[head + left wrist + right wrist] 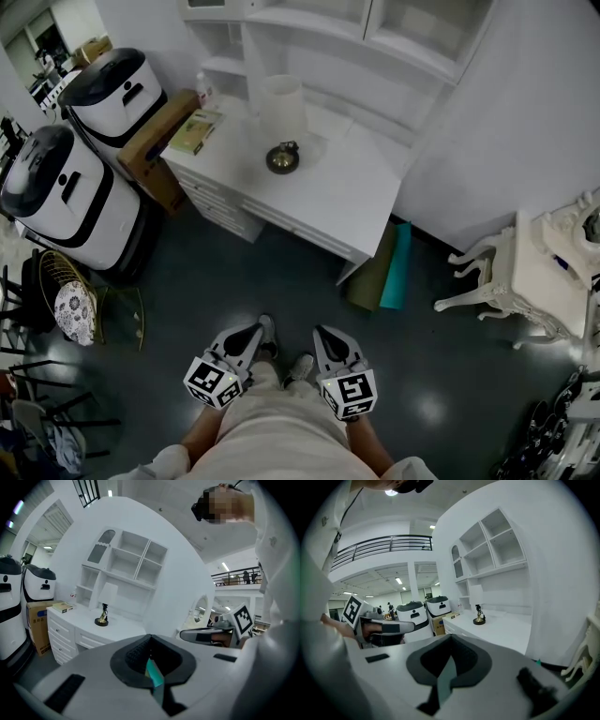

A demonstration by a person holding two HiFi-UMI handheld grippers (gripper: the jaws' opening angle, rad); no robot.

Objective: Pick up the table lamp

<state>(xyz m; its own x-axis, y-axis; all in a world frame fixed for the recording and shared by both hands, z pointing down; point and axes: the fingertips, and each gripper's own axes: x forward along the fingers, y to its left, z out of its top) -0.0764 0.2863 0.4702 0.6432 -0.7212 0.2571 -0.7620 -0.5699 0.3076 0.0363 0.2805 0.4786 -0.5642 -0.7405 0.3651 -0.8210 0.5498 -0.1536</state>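
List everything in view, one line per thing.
table lamp: one, white shade and brass base, on the desk
desk: one, white, shelves above, against the wall
book: one, greenish, desk's left end
cardboard box: one, brown, against the desk's left side
rounded machines: two, white and black, far left
boards or mats: two, teal and olive, leaning at the desk's right end
ornate table: one, white, far right
left hand-held gripper: one, pale grey, shut, empty
right hand-held gripper: one, pale grey, shut, empty

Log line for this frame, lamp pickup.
stage: pre-reach | table lamp: upright on desk, untouched | left gripper: shut, empty | right gripper: shut, empty
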